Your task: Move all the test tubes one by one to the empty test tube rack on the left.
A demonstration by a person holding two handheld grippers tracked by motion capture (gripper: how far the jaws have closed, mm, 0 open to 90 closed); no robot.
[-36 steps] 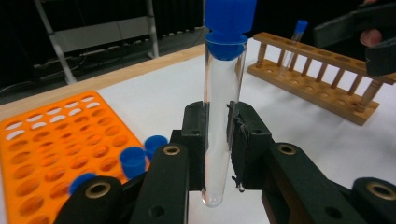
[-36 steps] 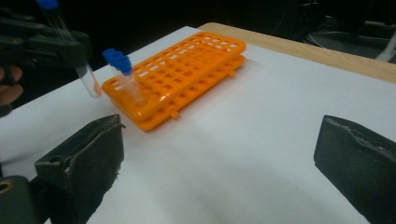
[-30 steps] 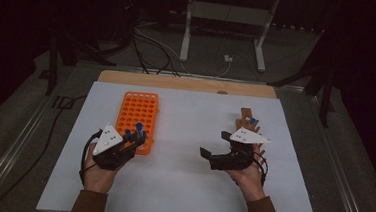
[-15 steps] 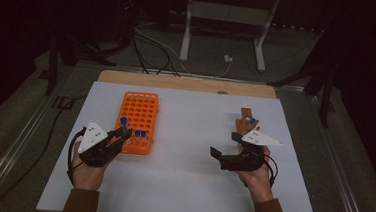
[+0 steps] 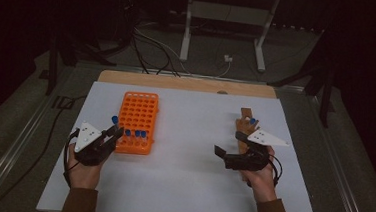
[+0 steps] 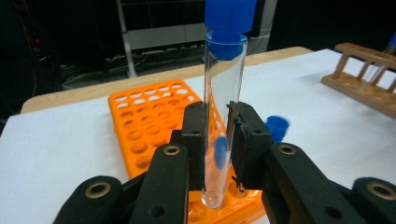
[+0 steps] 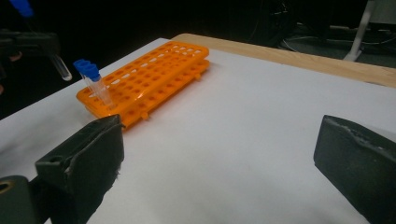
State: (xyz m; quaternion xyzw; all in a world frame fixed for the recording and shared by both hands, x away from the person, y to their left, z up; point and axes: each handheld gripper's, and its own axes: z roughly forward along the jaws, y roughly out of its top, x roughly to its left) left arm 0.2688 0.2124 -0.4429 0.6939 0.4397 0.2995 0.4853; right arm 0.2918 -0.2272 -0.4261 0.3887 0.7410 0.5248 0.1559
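A blue-capped test tube (image 6: 225,98) is clamped upright in the left claw (image 6: 218,140) beside the orange rack's (image 5: 137,120) near-left corner. The right claw (image 7: 219,154) is held apart over bare white bench (image 5: 193,151).

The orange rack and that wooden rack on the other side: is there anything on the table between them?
No. In the high view, only bare white tabletop lies between the orange rack and the wooden rack; the right gripper sits nearer the person.

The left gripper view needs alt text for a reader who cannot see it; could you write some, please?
Two black jaws of the left gripper clamp an upright clear test tube with a blue cap. Behind it lies an orange tube rack on a white table, with a wooden rack at far right.
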